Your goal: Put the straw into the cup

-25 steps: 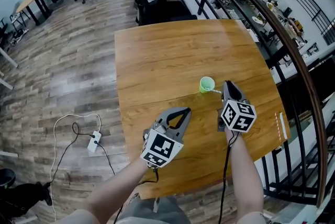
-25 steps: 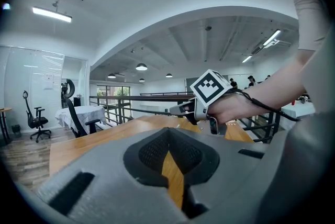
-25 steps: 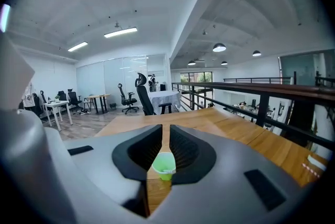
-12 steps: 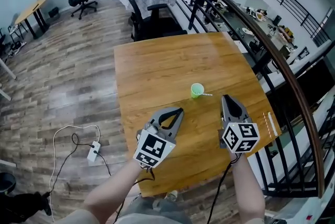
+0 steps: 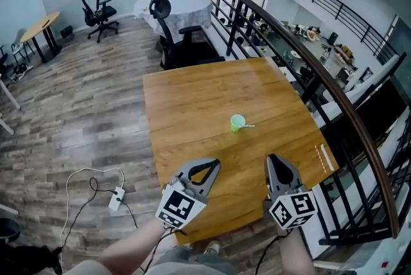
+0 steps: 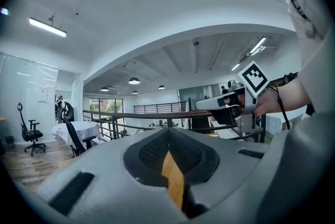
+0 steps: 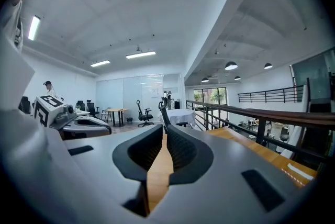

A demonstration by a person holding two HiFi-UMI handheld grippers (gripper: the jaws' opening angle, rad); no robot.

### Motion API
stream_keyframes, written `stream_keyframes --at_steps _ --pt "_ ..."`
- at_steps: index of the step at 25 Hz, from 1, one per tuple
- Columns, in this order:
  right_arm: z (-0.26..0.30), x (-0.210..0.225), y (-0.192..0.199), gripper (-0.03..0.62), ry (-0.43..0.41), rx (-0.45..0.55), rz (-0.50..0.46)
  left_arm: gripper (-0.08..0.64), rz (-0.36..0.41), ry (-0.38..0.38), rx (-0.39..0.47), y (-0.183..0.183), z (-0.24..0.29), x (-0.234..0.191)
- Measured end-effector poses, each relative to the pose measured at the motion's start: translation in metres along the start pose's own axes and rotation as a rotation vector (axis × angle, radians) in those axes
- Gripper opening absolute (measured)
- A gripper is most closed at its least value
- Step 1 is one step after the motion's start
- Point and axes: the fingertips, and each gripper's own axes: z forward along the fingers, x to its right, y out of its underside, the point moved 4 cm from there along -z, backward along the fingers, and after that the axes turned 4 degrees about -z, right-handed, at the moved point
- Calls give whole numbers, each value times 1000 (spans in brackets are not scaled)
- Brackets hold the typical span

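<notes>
**Both hand-held grippers closed and empty, cup far in front of them**

The surface (image 5: pixel 192 94) is a square wooden top of warm brown colour. It stands on a grey-brown plank floor (image 5: pixel 83 106) in a large open office. Beyond its far edge there is a black office chair (image 5: pixel 186 49), and further back a round table (image 5: pixel 173 4) with a white cloth. A dark railing (image 5: pixel 321 74) with a brown handrail runs along the right side. On the floor, left of the left hand-held gripper, lies a white power strip (image 5: pixel 116 198) with a looped cable.

The left hand-held gripper (image 5: pixel 215 164) is over the near edge of the surface. In the left gripper view its jaws meet at the tips (image 6: pixel 168 131), and only a thin wedge of wood shows between the black pads; it holds nothing. The right hand-held gripper (image 5: pixel 273 159) is beside it, also over the near edge. In its own view the jaws are together at the tips (image 7: pixel 165 129), with nothing between them.

The green cup (image 5: pixel 237 123) stands upright on the surface, ahead of both hand-held grippers and between their lines, well apart from both. A thin pale straw (image 5: pixel 248 126) sticks out over its rim toward the right hand-held gripper's side.
</notes>
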Motion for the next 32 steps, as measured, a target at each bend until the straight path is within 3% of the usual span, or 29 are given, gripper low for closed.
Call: stream_keyframes --at_steps 9,19,27,32 --pt "-68 -30 -1 35 33 20 1 14 -8 56 22 -10 -55 37" --pt "-123 -48 16 35 82 21 48 13 -89 9 40 -14 -89 54" --pt "-138 -64 23 35 80 29 113 14 -39 21 25 -10 -100 72" --pt "-140 -64 23 34 91 44 133 14 -79 24 10 -9 -100 75"
